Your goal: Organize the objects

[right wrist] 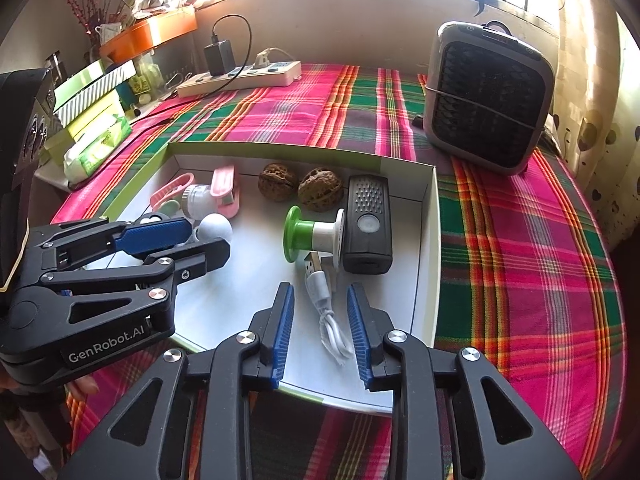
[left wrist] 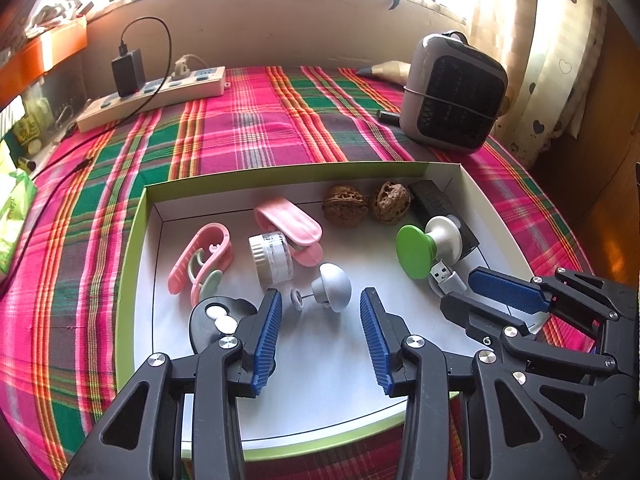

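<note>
The tray (left wrist: 136, 240) sits on a plaid cloth (left wrist: 256, 128) and holds all the small items. Both grippers hover over its near edge. The left gripper (left wrist: 321, 332) has its jaws wide apart with nothing between them; the grey knob (left wrist: 332, 286) lies just beyond its tips. The right gripper (right wrist: 320, 328) is also spread, and the white USB cable (right wrist: 326, 312) lies on the tray floor between its fingers without being clamped. The left wrist view alone shows clearly the black piece (left wrist: 218, 320) with white pills under the left finger, the pink clip (left wrist: 200, 260), the white jar (left wrist: 272, 256) and the pink case (left wrist: 290, 222) touching it. In that view the black box (left wrist: 436, 204) is largely hidden behind the green-and-white spool (left wrist: 428, 246). The right wrist view shows the box face-on, with a grille and a round button, standing just beside the spool and close to the tray's right wall. Two walnuts (right wrist: 300, 186) sit side by side at the back wall in both views. The right wrist view alone shows the stacked boxes (right wrist: 92, 92) and the tissue pack (right wrist: 100, 144) at the left edge of the cloth. A fan (right wrist: 492, 96) and a power strip (right wrist: 240, 78) stand behind the tray. The only legible writing is "GenRobot.AI" on the left gripper body in the right wrist view.
</note>
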`<act>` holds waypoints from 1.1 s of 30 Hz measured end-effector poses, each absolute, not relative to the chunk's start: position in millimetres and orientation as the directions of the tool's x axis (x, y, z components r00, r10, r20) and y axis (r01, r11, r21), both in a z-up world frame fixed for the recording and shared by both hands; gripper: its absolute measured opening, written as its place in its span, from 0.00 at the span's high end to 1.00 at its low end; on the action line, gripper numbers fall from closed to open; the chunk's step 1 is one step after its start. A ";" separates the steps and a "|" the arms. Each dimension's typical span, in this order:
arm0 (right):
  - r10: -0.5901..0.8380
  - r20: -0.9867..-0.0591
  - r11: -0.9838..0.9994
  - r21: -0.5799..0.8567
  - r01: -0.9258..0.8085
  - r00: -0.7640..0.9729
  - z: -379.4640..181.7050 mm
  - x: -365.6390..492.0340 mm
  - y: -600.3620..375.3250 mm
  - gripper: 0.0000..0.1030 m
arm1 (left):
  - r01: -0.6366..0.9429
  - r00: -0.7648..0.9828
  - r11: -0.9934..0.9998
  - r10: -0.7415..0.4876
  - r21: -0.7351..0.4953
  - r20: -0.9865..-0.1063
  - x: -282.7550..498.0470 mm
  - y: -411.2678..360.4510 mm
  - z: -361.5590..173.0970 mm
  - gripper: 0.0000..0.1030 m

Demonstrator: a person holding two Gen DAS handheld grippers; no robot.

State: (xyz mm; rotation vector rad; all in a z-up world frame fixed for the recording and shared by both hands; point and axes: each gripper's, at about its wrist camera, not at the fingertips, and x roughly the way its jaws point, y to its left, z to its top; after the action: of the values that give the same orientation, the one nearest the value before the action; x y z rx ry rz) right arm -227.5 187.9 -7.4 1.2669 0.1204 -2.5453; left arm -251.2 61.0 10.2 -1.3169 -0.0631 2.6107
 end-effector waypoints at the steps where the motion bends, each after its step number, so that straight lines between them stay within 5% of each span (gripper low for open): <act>1: -0.222 -0.790 -0.953 0.054 0.297 -0.571 -6.7 -226.6 188.0 0.72 | -0.172 -0.578 -0.976 0.210 -0.134 -0.788 -249.9 61.0 11.0 0.62; 33: -0.221 -0.715 -0.964 0.055 0.262 -0.663 16.8 -156.6 183.9 0.64 | -0.097 -0.678 -0.993 0.115 -0.067 -0.726 -165.3 52.1 36.1 0.61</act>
State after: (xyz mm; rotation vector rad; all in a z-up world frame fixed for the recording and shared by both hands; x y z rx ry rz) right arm -156.6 183.9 16.8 1.1271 0.0760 -2.6448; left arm -165.3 52.1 36.1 -1.2031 -0.0348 2.7762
